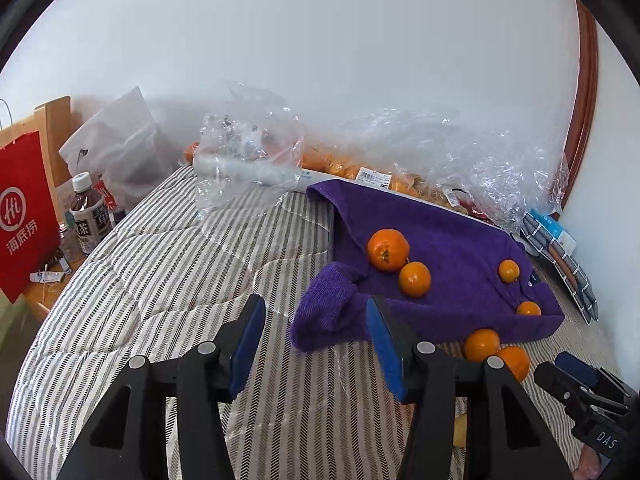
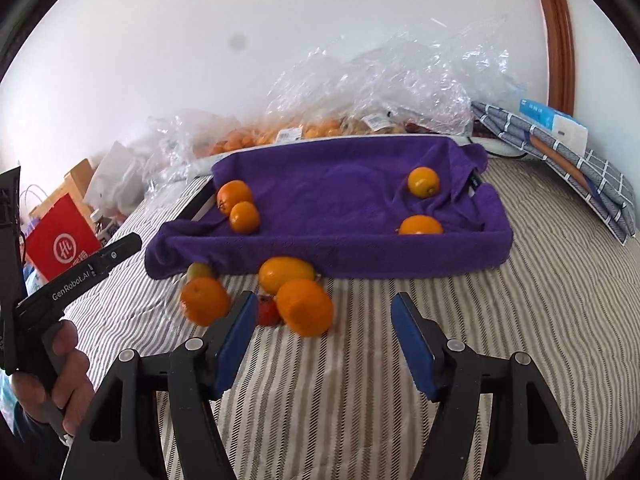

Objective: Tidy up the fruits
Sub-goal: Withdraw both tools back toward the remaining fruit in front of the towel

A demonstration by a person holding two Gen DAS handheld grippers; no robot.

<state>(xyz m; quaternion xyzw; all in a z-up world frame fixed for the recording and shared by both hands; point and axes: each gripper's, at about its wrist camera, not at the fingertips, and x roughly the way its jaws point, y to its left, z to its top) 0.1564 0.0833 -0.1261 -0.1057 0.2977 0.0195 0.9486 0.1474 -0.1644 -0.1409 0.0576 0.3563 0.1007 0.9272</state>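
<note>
My left gripper [image 1: 316, 344] hangs with jaws apart and empty over the striped bed [image 1: 160, 280], four oranges [image 2: 234, 196] lie on the purple towel [image 2: 340, 184], and my right gripper [image 2: 324, 344] gapes empty behind loose fruits [image 2: 304, 306].

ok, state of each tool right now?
Left tool: open, holding nothing.
Right tool: open, holding nothing.
</note>
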